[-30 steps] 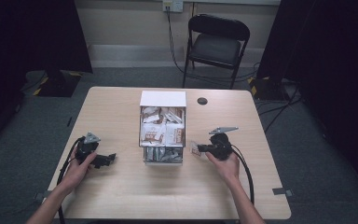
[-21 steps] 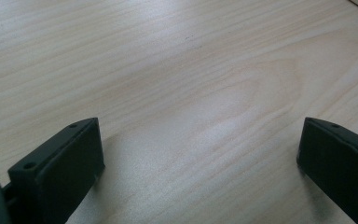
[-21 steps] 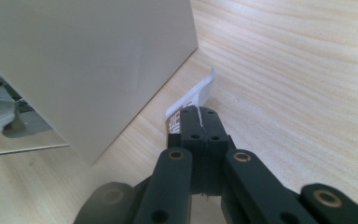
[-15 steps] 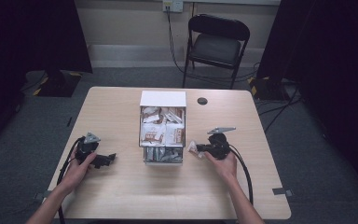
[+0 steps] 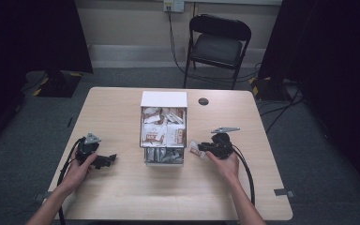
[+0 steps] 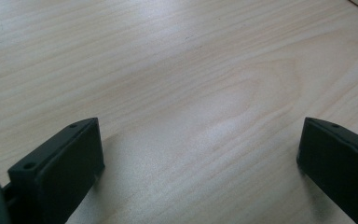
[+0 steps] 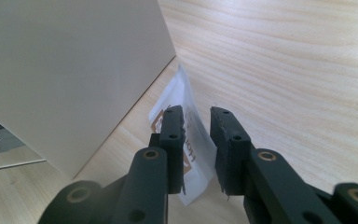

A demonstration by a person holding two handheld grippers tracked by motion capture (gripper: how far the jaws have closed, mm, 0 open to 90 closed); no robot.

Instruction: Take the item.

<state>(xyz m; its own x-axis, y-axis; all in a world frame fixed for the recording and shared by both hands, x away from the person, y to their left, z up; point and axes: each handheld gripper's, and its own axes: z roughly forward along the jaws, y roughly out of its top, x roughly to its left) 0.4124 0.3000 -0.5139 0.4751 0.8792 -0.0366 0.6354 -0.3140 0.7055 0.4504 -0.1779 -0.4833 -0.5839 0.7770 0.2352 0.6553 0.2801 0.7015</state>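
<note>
Worktop [image 5: 122, 197]: pale wood-grain laminate, rectangular with rounded corners, smooth matte surface; a small dark round disc [image 5: 203, 101] sits near its far edge.

Box [image 5: 163, 126]: white card, rectangular, open top with the flap folded back at the far end, standing mid-worktop. Packed with flat brown-and-white sachets, and silvery foil ones in the near section. In the right gripper view its plain white side wall [image 7: 74, 70] rises just left of the fingers.

Folding chair [image 5: 219, 44]: black metal frame and padded seat, on grey carpet beyond the worktop.

Left gripper [image 5: 104, 161]: black, hard plastic, grey three-cornered plate on top, held low over the worktop left of the box, well apart from it. Its blocky fingers [image 6: 65, 163] are spread wide, released, nothing but bare wood between them.

Right gripper [image 5: 201, 148]: same build, just right of the box's near corner. Its fingers [image 7: 172, 135] have just been opening; narrow gap now, released.

Sachet [image 7: 189, 140]: thin flat packet, white, glossy, with brown print, crimped edge. It sits between the right fingers, against the left one and clear of the right one, its far end reaching the worktop beside the box wall. Also visible in the high view [image 5: 194, 149].
</note>
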